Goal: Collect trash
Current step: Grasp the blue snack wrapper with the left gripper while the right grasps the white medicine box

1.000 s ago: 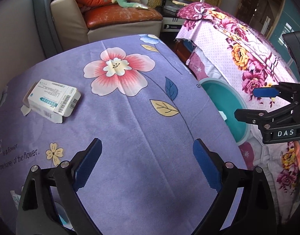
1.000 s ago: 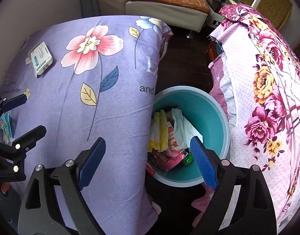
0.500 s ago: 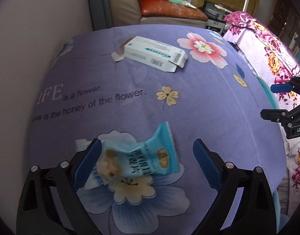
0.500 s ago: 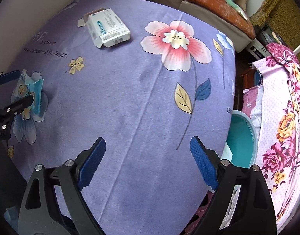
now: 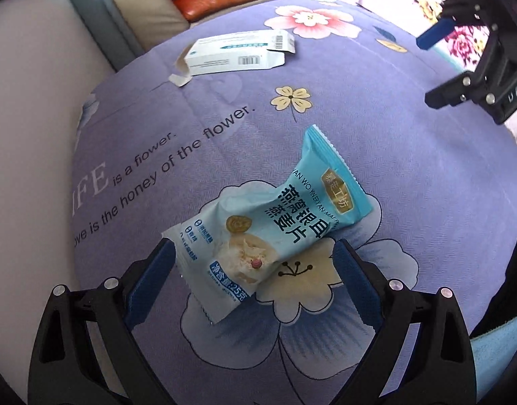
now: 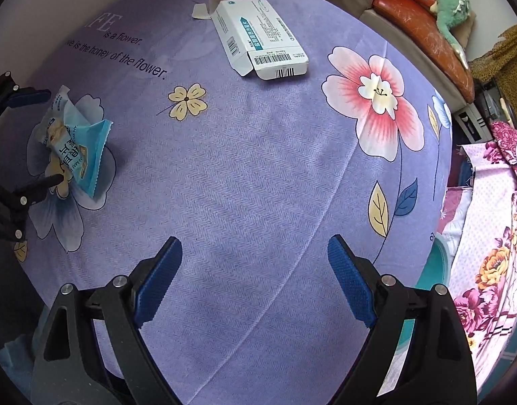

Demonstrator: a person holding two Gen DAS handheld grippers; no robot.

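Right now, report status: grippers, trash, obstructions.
Left gripper open, straddling the wrapper, pads not pressing. Right gripper open, empty, over bare cloth. Box untouched, far side. Nothing in the way.

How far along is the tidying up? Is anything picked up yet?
Nothing is held right now. The left claw is open around the blue snack wrapper, not yet squeezing it. The right claw is open over bare purple cloth. The white carton lies untouched. The teal bin peeks past the table edge; its contents are hidden.
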